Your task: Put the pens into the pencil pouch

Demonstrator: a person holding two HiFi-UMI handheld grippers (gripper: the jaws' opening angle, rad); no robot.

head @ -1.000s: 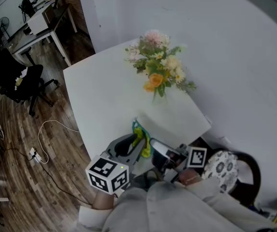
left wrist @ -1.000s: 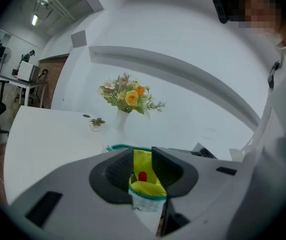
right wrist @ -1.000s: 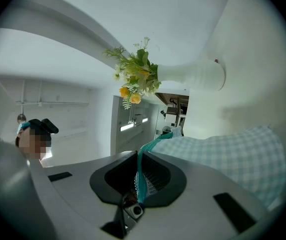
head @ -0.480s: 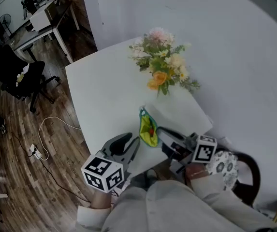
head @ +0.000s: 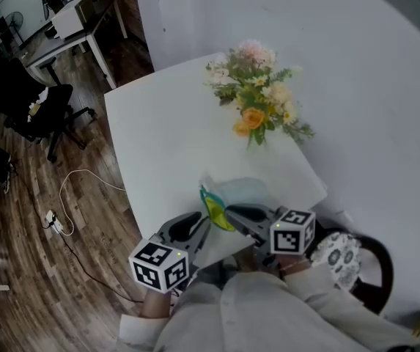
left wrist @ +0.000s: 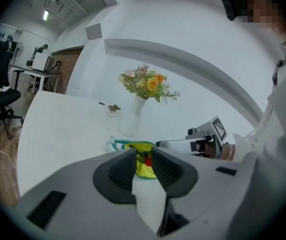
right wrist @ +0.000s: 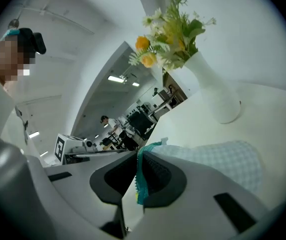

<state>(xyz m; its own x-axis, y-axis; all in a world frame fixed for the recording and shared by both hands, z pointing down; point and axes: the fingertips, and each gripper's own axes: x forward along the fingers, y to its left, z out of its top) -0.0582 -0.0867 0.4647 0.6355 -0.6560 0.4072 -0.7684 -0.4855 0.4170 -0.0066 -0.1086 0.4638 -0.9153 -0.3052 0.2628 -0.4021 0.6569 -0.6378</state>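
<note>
**Pouch lowered to the table; right grip held, left jaws narrowing**

**Head view.** The pale checked fabric pencil pouch with the yellow lining and teal zip (head: 240, 191) now lies on the near edge of the white table (head: 158, 138), with its checked body spread flat. A second ago it hung bunched and raised at the tips of your left gripper (head: 204, 224). Half a second ago it stood with its mouth upward between the two grippers. Your right gripper (head: 231, 213) has rolled, so a marker face of its cube now faces the camera. Both grippers sit lower against the table edge than before. The white vase of mixed flowers (head: 257, 112) stands well behind the pouch.

**Left gripper view.** The jaws of the left gripper (left wrist: 143, 156) stand apart and have just been closing. The yellow lip of the pouch (left wrist: 133, 145) reaches between the tips, but the pads do not press on it. A small red item (left wrist: 147, 162) shows inside the mouth; you cannot tell whether it is a pen. The right gripper (left wrist: 158, 144) meets the pouch from the right. The vase (left wrist: 133, 116) is beyond.

**Right gripper view.** The jaws of the right gripper (right wrist: 139, 166) are clamped on the teal zip edge (right wrist: 142, 181) of the pouch. The checked body (right wrist: 217, 159) runs out to the right over the table, in front of the vase (right wrist: 212, 94).
</note>
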